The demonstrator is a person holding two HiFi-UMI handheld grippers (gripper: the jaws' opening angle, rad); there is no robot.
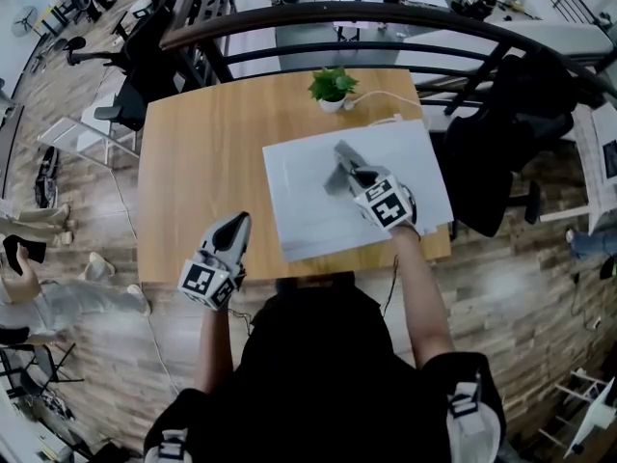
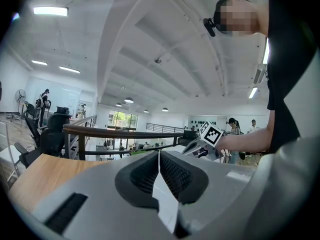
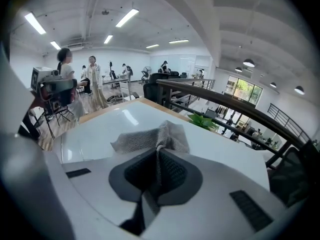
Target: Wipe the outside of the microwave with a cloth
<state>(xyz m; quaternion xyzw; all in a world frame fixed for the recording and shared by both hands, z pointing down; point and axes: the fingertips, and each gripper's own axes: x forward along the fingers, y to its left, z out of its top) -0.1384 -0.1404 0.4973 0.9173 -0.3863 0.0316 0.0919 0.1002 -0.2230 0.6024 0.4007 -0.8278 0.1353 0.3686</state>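
The white microwave (image 1: 308, 222) stands on the wooden table (image 1: 198, 162), and I look down on its flat top (image 3: 95, 131). A grey mesh cloth (image 1: 338, 170) lies bunched on that top. My right gripper (image 1: 350, 172) is shut on the cloth (image 3: 150, 140), which fans out past the jaw tips (image 3: 159, 149) onto the white surface. My left gripper (image 1: 235, 226) hovers over the table's front edge, left of the microwave. Its jaws (image 2: 159, 156) are shut with nothing between them and point up and away from the microwave.
A small potted plant (image 1: 332, 85) sits at the table's far edge, with a white cable (image 1: 384, 99) beside it. A dark curved railing (image 1: 386, 15) runs behind the table. A black garment on a chair (image 1: 501, 148) stands to the right. People stand in the distance.
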